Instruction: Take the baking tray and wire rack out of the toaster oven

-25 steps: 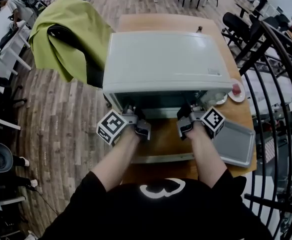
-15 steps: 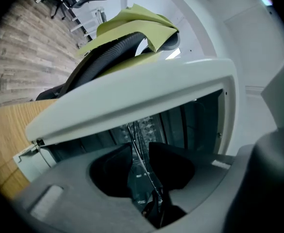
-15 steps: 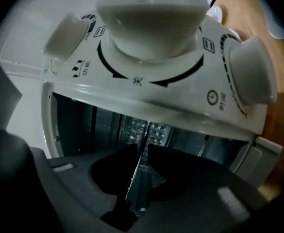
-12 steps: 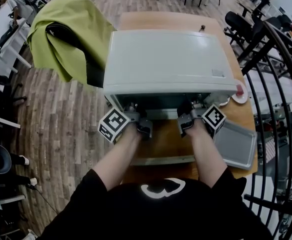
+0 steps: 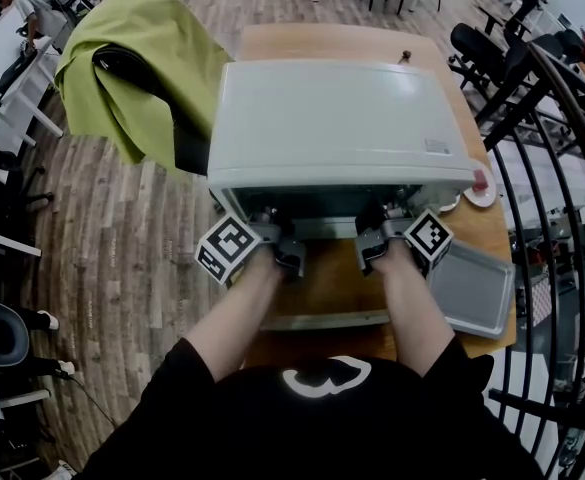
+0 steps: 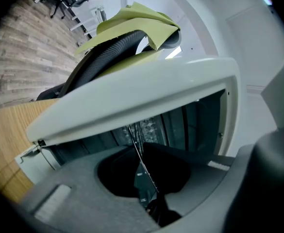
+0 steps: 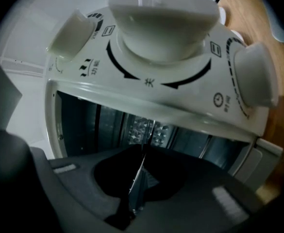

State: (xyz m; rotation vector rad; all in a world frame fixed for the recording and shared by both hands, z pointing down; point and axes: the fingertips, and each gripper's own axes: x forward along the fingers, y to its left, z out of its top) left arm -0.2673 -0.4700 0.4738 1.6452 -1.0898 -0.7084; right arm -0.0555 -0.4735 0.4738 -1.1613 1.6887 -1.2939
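Here both grippers reach level into the mouth of the one toaster oven (image 5: 342, 118), above its dropped door (image 5: 327, 318). The left gripper (image 6: 146, 198) and the right gripper (image 7: 134, 198) have just been closing, and each now pinches the thin front edge of the single wire rack (image 6: 138, 144), which sits inside the oven. One baking tray (image 5: 472, 288) lies out on the table (image 5: 322, 38), just right of the door beside the right arm. Three knobs (image 7: 161, 13) line the opening. A green cloth (image 5: 142, 58) over a chair stands to the left, and a black railing (image 5: 562, 218) crowds the right.
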